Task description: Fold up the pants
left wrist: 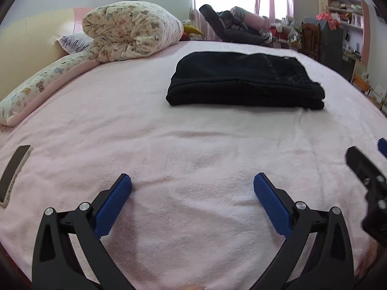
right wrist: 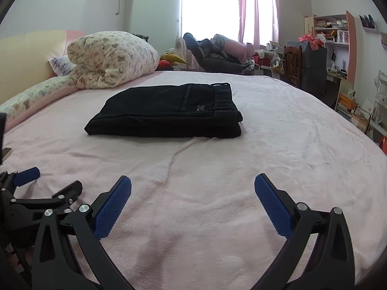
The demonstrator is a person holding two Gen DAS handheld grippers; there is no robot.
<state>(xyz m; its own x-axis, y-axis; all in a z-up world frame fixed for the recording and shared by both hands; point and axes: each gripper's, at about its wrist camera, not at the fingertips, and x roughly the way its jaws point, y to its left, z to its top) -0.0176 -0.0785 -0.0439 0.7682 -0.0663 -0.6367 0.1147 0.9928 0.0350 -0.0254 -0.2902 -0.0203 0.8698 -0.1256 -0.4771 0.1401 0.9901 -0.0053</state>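
Black pants lie folded into a flat rectangle on the pink bed cover, waistband to the right. My left gripper hovers open over bare cover well short of the pants, with nothing between its blue pads. My right gripper is also open and holds nothing, equally far back from the pants. In the right wrist view the left gripper shows at the lower left. In the left wrist view part of the right gripper shows at the right edge.
A rolled floral duvet and pillows sit at the bed's far left. A phone lies on the cover at the left. Beyond the bed are a chair piled with dark clothes, a desk and shelves.
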